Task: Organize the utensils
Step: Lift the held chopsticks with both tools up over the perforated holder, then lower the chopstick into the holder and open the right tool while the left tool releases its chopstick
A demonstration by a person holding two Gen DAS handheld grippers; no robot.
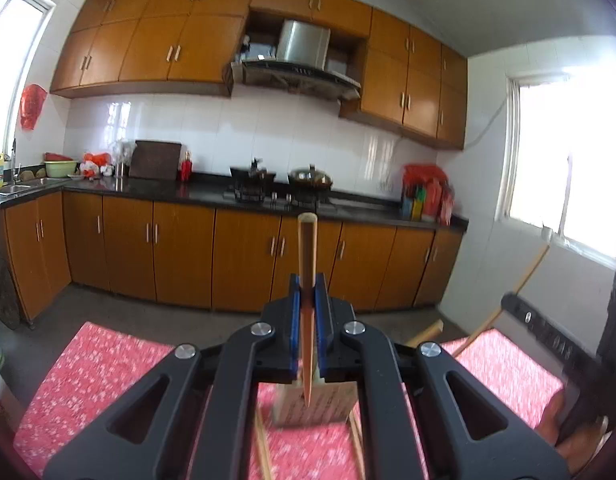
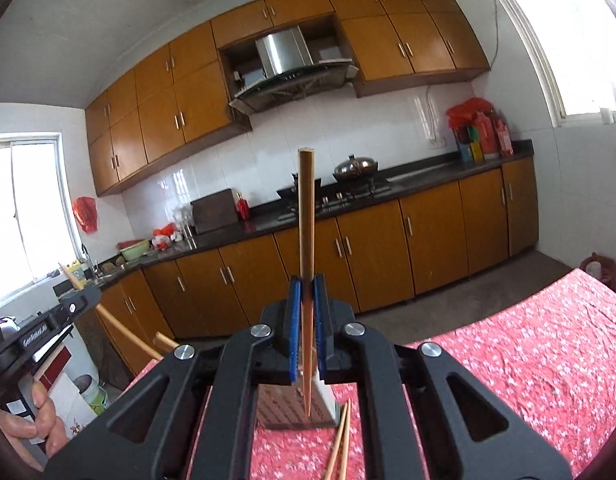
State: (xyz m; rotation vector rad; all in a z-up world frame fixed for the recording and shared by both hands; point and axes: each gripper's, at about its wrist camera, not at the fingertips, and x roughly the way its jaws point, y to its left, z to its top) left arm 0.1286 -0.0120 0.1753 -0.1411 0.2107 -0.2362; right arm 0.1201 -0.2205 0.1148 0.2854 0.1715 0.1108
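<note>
Above holder [image 1: 314,402] | left gripper [image 1: 307,288], right gripper [image 2: 306,288] each clamping a chopstick [image 1: 307,264] | keeping tips vertical, lowering slowly

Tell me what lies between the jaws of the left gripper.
A single wooden chopstick stands upright there, clamped by the left gripper, its tip pointing down at the holder box. The left wrist view shows this.

Holder box [image 1: 314,404]: upper part hidden behind left tool [image 1: 306,304]; loose chopsticks [image 2: 340,444] on surface cut off by bottom picture edge; box print blurred, unreadable.
</note>
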